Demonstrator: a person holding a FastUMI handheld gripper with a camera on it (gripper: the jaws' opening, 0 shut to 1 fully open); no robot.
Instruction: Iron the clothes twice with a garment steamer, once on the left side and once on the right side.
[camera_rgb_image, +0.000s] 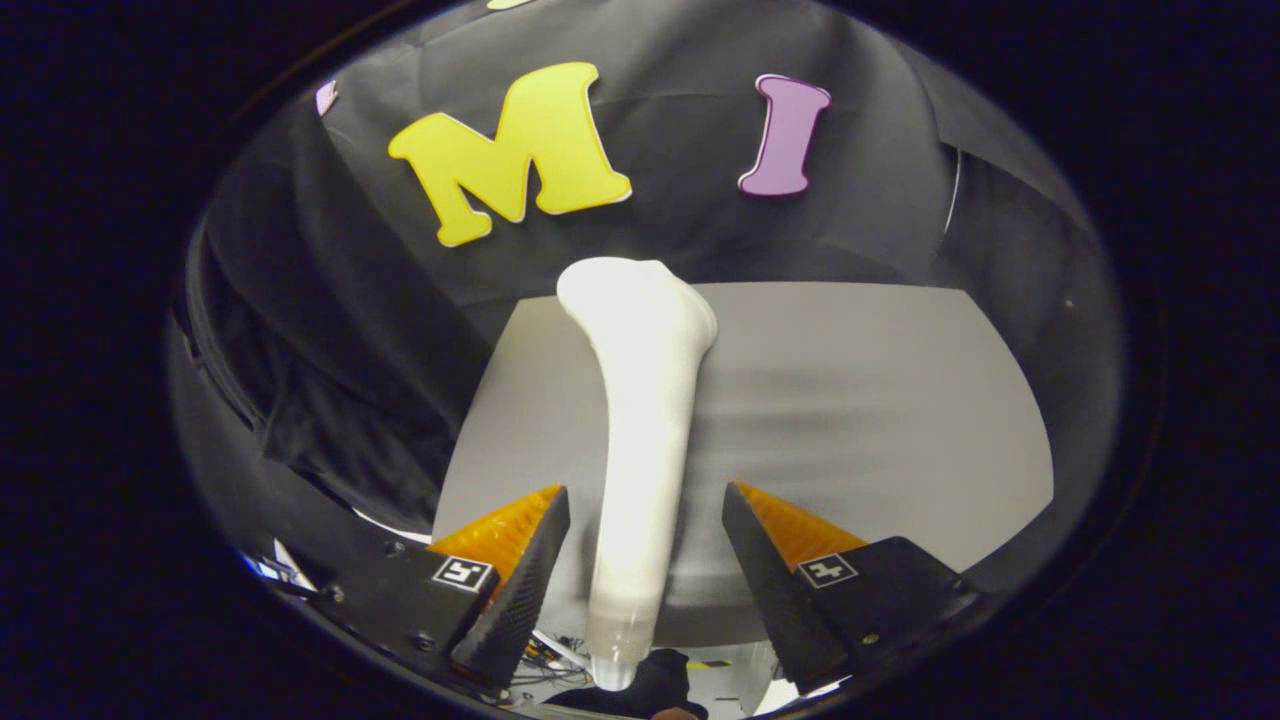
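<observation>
The white garment steamer (640, 420) stands in the gap between the fingers of the hand-held gripper (645, 590), with a thin free strip on each side, so the fingers do not press it. Ahead, on both sides of the steamer, the grey garment (860, 420) lies flat and open. Behind it the black cloth wall (330, 330) closes the way

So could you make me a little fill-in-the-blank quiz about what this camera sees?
1. The white garment steamer stands ____ the two fingers of the tool.
2. The fingers are ____, not pressing the steamer's handle.
3. The steamer's head lies over a ____ cloth.

Missing words: between; open; grey
</observation>
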